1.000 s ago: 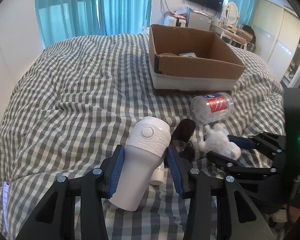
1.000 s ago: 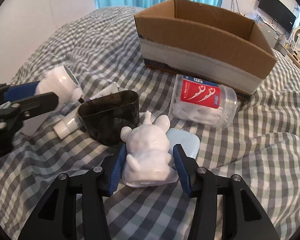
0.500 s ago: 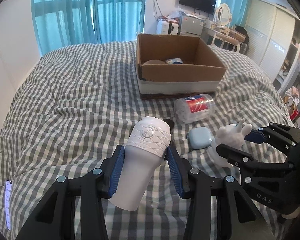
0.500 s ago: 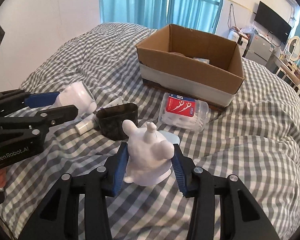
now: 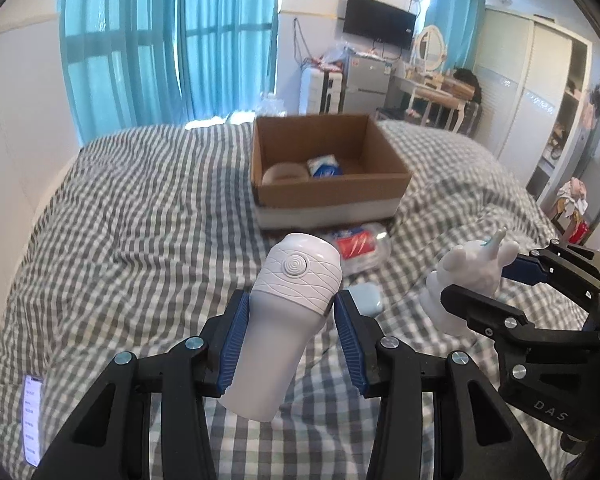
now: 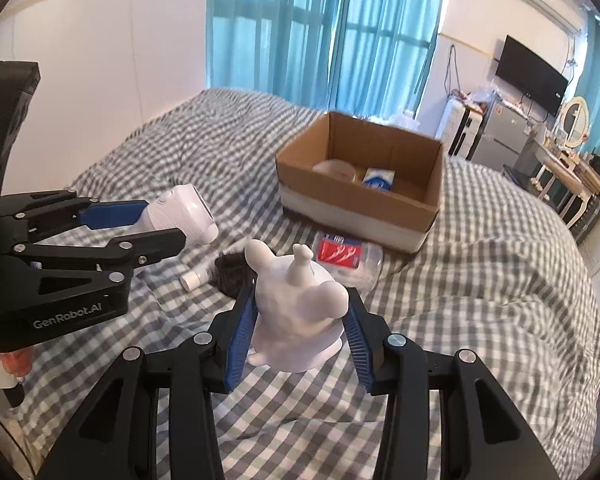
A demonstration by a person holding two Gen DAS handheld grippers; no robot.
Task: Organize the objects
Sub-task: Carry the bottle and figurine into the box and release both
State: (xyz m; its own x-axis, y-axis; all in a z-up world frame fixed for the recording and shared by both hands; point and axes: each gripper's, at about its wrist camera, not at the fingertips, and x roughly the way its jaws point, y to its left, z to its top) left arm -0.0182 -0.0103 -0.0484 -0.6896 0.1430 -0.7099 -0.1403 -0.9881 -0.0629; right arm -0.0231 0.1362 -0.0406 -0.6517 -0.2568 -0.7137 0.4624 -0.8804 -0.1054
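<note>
1. The left gripper [image 5: 290, 332] is raised above the checked bedspread [image 5: 132, 240], its blue-padded fingers [image 5: 232, 344] clamped on a white bottle [image 5: 284, 320]
2. The bottle's long axis runs along the fingers, tilted a little to the right; its ribbed cap with a round spiral emblem points toward the cardboard box [image 5: 328, 196]
3. The right gripper [image 6: 298, 328] is also lifted off the bed, fingers [image 6: 240, 336] squeezing a white animal figurine [image 6: 300, 312] from both sides
4. The figurine stands roughly upright in the grip, ears up, its back to the right wrist camera
5. Readable writing: "GenRobot.AI" on the left gripper's body in the right wrist view, "DAS" on the right gripper's body in the left wrist view
6. The box sits open on the bed ahead of both grippers, with a tape roll [image 5: 282, 173] and a blue-and-white packet [image 5: 324, 167] inside
7. Just in front of the box lies a clear tub with a red label [image 6: 342, 254]; its print is too blurred to read
8. Near it rest a pale blue case [image 5: 364, 298], a black container [image 6: 232, 276] and a small white tube [image 6: 194, 279]
</note>
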